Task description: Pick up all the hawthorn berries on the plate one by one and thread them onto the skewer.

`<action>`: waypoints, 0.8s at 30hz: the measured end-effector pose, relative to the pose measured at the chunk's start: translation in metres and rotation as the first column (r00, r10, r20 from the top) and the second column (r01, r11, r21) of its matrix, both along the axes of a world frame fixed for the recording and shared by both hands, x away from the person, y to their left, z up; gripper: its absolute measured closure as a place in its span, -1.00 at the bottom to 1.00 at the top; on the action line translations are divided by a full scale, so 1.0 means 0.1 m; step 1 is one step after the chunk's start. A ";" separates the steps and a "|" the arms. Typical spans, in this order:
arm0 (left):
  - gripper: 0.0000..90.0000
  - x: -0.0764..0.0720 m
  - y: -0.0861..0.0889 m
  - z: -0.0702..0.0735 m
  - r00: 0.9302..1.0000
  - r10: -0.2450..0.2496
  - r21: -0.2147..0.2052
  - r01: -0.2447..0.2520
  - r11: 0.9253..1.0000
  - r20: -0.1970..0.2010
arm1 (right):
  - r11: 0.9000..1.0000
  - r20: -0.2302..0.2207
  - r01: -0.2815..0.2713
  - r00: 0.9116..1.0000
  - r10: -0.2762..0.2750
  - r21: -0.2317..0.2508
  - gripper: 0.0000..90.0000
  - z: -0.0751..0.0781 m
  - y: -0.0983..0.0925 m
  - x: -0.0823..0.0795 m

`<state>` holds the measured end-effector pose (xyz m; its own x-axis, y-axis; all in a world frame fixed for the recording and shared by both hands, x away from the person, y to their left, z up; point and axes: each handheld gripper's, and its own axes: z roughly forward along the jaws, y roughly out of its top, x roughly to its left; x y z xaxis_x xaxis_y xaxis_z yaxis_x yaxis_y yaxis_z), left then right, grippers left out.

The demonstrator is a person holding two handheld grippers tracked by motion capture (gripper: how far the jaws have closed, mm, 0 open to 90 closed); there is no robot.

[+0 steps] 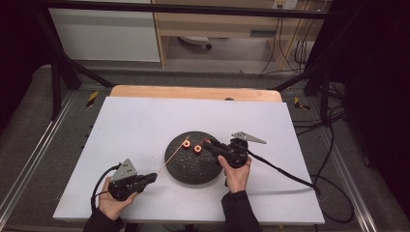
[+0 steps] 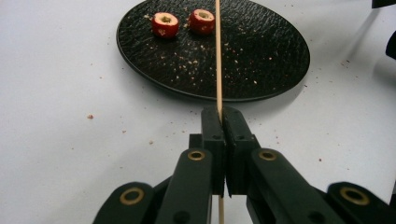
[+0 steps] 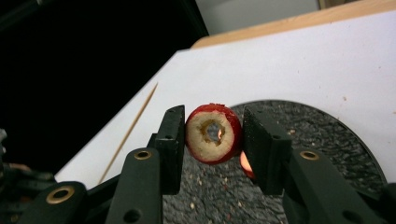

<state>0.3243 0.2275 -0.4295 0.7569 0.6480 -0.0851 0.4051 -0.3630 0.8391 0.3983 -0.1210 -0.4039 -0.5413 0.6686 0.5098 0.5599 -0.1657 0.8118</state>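
Holding a long thin stick (image 2: 218, 56), the left tool (image 2: 223, 122) has its jaws pressed tight together on it, low on the white bench (image 1: 145, 121). The stick's tip reaches over the black plate (image 2: 261, 60). The right tool (image 3: 214, 140) is clamped on a red fruit ring (image 3: 213, 134) with a hole through its middle, lifted a little above the plate. Two more fruit rings (image 1: 192, 146) lie on the plate. This looks like the threading step. Next, the hole needs to line up with the stick's tip, then slide on gently so the ring does not split.
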 end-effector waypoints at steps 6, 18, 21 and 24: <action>0.96 -0.01 0.00 0.01 1.000 0.004 -0.009 -0.004 1.000 0.006 | 0.994 0.034 0.061 0.997 -0.064 0.091 0.35 -0.03 0.03 -0.02; 0.96 -0.04 -0.06 0.00 1.000 0.001 -0.022 -0.001 1.000 0.002 | 0.968 0.075 0.124 0.987 -0.144 0.218 0.35 -0.01 0.06 -0.01; 0.96 -0.05 -0.08 -0.01 1.000 -0.002 -0.030 0.002 1.000 0.000 | 0.958 0.084 0.137 0.983 -0.162 0.250 0.35 -0.02 0.07 0.00; 0.96 -0.06 -0.11 -0.01 1.000 -0.003 -0.040 0.003 0.999 -0.002 | 0.948 0.090 0.146 0.980 -0.177 0.282 0.35 -0.02 0.08 0.00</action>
